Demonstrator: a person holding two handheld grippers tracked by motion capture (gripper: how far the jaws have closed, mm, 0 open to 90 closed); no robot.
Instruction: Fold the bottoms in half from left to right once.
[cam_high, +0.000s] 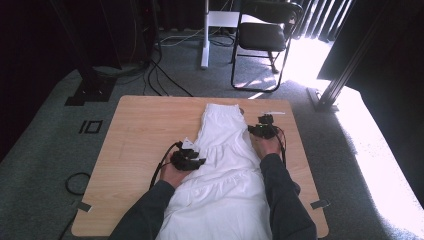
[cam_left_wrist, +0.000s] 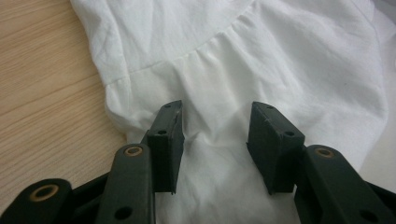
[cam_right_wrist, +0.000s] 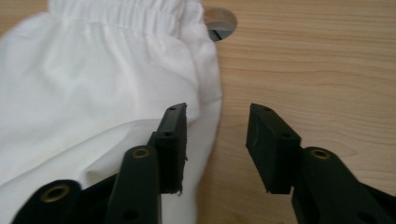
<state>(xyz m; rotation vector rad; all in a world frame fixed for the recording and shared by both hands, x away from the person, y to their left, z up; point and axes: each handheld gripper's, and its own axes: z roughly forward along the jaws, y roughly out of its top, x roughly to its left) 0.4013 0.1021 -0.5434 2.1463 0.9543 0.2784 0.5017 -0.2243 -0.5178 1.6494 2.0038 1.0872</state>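
Note:
A white gathered garment (cam_high: 225, 150) lies lengthwise down the middle of the wooden table (cam_high: 140, 130), its elastic waistband (cam_right_wrist: 121, 16) at the far end. My left gripper (cam_high: 201, 161) rests at the garment's left edge, about halfway along. In the left gripper view this gripper (cam_left_wrist: 215, 126) stands open over the white cloth (cam_left_wrist: 280, 56), and a soft fold lies between the pads without being pinched. My right gripper (cam_high: 264, 121) is at the garment's right edge. In the right gripper view it (cam_right_wrist: 215, 126) is open, one jaw over the cloth's border (cam_right_wrist: 93, 84) and the other over bare wood.
A round cable hole (cam_right_wrist: 219, 21) sits in the table beside the waistband. Beyond the table are a black folding chair (cam_high: 265, 35), a white desk leg (cam_high: 205, 35) and cables (cam_high: 165, 75) on grey carpet. Bare wood lies on both sides of the garment.

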